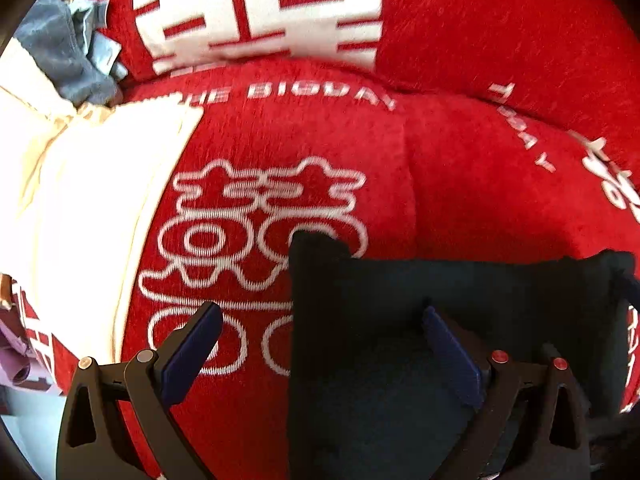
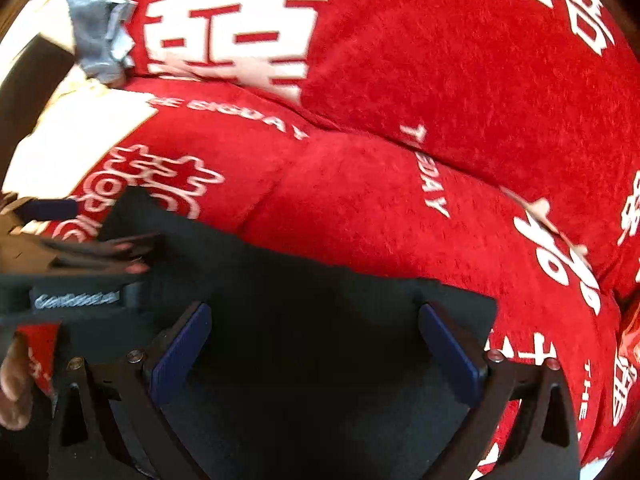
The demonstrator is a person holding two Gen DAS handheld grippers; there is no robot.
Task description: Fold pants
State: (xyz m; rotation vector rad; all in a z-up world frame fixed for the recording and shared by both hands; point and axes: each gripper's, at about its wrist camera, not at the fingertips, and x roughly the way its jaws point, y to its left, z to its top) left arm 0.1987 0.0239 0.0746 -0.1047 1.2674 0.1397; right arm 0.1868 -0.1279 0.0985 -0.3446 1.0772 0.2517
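Note:
Black pants (image 1: 380, 288) lie folded into a flat rectangle on a red sofa cover (image 1: 280, 140) printed with white characters. My left gripper (image 1: 324, 344) is open just above the pants' left edge, its left fingertip (image 1: 200, 336) over the red cover and the right one over the black cloth. My right gripper (image 2: 316, 344) is also open, and both of its blue pads (image 2: 448, 344) hover over the pants (image 2: 320, 280) with nothing held between them. In the right wrist view, the other gripper (image 2: 80, 248) and a hand (image 2: 16, 380) show at the left edge.
A cream garment (image 1: 80, 200) lies on the seat left of the pants, with a grey garment (image 1: 68, 40) bunched behind it. Red back cushions (image 1: 500, 20) rise behind the seat. Something purple (image 1: 16, 356) sits at the lower left edge.

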